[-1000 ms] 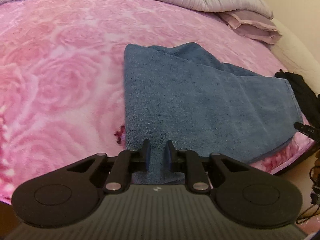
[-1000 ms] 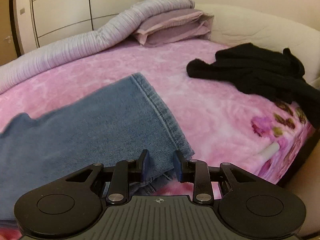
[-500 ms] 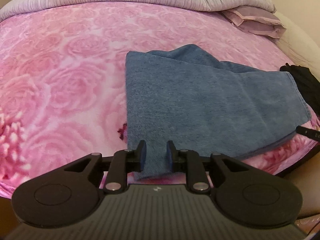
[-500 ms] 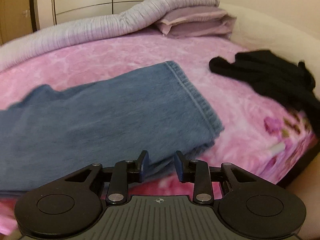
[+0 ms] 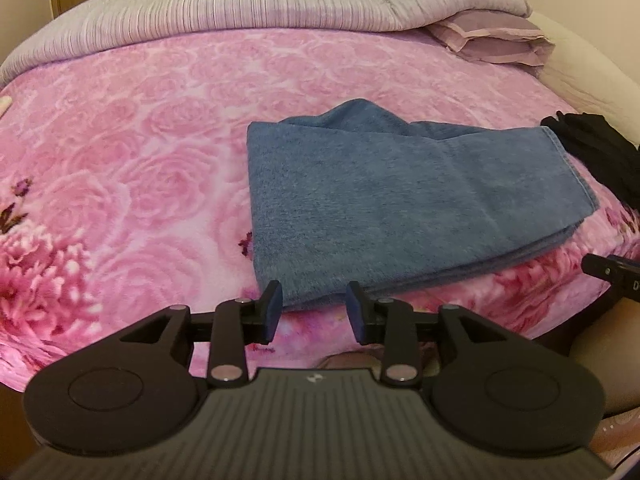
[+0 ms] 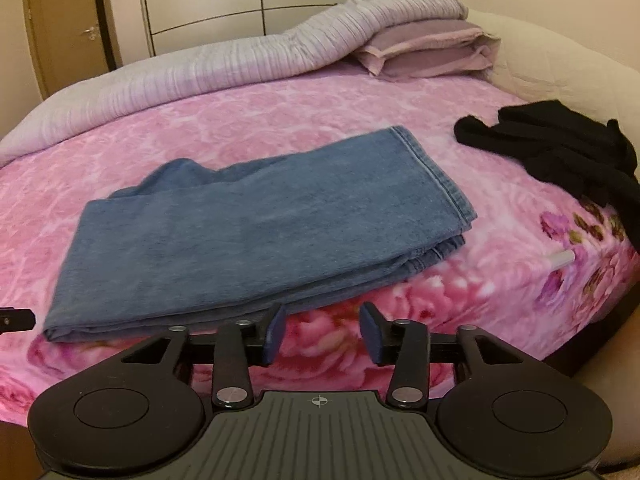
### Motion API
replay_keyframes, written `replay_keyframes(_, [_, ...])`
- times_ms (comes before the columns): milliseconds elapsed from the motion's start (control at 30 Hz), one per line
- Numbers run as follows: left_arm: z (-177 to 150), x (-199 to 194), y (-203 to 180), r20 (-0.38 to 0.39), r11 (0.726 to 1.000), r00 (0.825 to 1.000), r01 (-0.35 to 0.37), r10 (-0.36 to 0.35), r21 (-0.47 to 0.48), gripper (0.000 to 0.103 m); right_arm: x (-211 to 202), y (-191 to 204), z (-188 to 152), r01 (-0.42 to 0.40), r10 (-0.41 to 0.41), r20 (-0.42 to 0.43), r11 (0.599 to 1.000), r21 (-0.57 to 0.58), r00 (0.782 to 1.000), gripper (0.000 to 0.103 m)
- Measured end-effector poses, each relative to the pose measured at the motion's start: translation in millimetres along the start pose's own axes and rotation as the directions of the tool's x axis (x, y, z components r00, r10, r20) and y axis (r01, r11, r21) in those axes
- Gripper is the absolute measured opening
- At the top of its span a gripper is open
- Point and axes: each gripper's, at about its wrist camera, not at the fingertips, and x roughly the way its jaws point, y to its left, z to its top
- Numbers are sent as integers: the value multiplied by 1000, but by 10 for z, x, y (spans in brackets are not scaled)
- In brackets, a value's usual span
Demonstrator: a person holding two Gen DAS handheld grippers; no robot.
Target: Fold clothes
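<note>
Folded blue jeans (image 5: pixel 392 200) (image 6: pixel 256 236) lie flat on the pink rose blanket (image 5: pixel 120 168) (image 6: pixel 280 120), near the bed's front edge. My left gripper (image 5: pixel 314 310) hovers just in front of the jeans' near edge; its jaws are opening and nothing is between them. My right gripper (image 6: pixel 323 332) hangs in front of the jeans' right half, its jaws also opening and empty. A tip of the right gripper shows at the right edge of the left wrist view.
A black garment (image 6: pixel 560 152) (image 5: pixel 600 152) lies crumpled at the right of the bed. A rolled lilac duvet (image 5: pixel 240 12) (image 6: pixel 200 72) and pillows (image 6: pixel 432 52) line the far side. A small white object (image 6: pixel 560 258) rests near the bed's right front corner.
Both grippers let go of the jeans' near edge, opened, and drew back and up. The jeans now lie flat and folded on the blanket.
</note>
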Motion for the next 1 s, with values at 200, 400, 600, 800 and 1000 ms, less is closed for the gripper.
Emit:
replay_keyframes(200, [-70,-151,-15,22,1000,1000,-9,9,8,33,-145,29,-32,2,-3,20,1000,8,1000,61])
replay_keyframes(400, [-90,-197,1,32,1000,999,1,-1,4,34,-217,-5,-55,6,-7,27,999,31,1000,62])
replay_keyframes(600, [-135,-121,269,21,990,995,98,-97,-97,34,-188,-15,-60,1,-2,59,1000,19,998,63])
replay_keyframes(800, [-214,104,718,22,945,985,172,-173,-278,29,47,-85,-112,30,-35,94,998,52,995,63])
replay_keyframes(1000, [-112,393,761,73,933,977,214,-202,-289,18,326,-14,-102,11,-14,84,999,30,996,63])
